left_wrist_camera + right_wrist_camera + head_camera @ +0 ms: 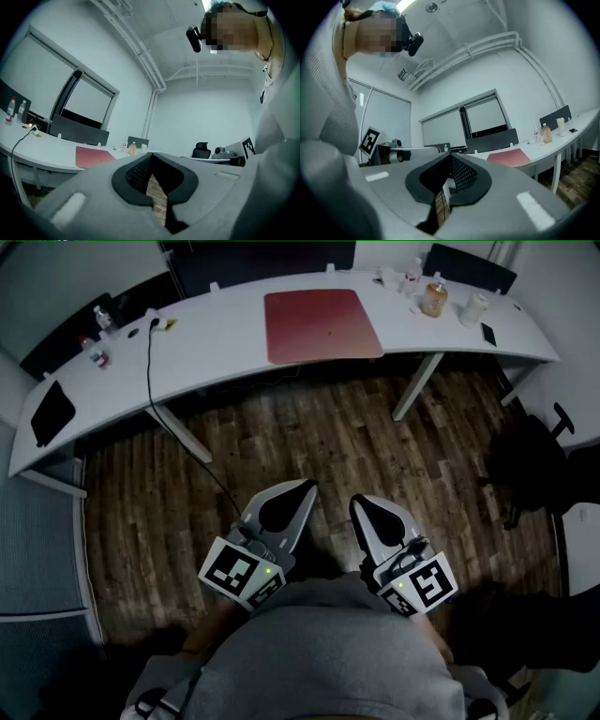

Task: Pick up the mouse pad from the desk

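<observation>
A red mouse pad [322, 325] lies flat on the long white desk [225, 343] at the far side of the room. It also shows small and distant as the red mouse pad [93, 156] in the left gripper view and as the mouse pad [509, 157] in the right gripper view. My left gripper [307, 487] and right gripper [356, 502] are held close to my body over the wooden floor, well short of the desk. Both are shut with nothing between the jaws.
On the desk stand bottles [97, 334] at the left, an orange bottle [434, 298] and cup [476, 308] at the right, a black tablet [52, 412] and a phone [488, 334]. A black cable [150, 371] hangs to the floor. A black office chair [534, 460] stands right.
</observation>
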`<state>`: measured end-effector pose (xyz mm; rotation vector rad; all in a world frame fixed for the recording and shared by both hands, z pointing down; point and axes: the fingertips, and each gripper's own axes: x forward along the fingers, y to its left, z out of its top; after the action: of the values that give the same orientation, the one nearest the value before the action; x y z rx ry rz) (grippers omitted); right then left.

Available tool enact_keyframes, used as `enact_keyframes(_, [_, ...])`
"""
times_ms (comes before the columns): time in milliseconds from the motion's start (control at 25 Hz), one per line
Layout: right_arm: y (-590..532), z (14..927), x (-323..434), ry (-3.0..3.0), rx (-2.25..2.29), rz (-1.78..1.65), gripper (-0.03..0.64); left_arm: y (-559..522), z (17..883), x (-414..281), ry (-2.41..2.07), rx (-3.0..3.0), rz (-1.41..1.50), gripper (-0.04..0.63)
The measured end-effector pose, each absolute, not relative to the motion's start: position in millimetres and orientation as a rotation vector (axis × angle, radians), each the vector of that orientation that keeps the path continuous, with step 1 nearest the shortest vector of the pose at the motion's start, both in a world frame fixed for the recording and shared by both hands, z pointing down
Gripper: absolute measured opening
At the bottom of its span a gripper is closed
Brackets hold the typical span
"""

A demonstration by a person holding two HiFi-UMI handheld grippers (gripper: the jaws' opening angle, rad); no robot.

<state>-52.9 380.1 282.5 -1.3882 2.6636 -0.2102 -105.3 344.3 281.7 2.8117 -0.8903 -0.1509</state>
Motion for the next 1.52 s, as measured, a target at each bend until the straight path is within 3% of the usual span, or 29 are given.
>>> enact_keyframes(1000, [403.1,299.4,-37.6,2.539,-1.535,-0.284,0.002,360.2,299.8,-105.8,-0.828,2.718,-0.151,-0.002])
enact_keyframes(1520, [363.0,316.8,-32.0,2.612,-1.475,-0.326,0.002,320.6,306.2,-101.7,-0.882,2.699,-0.137,-0.002])
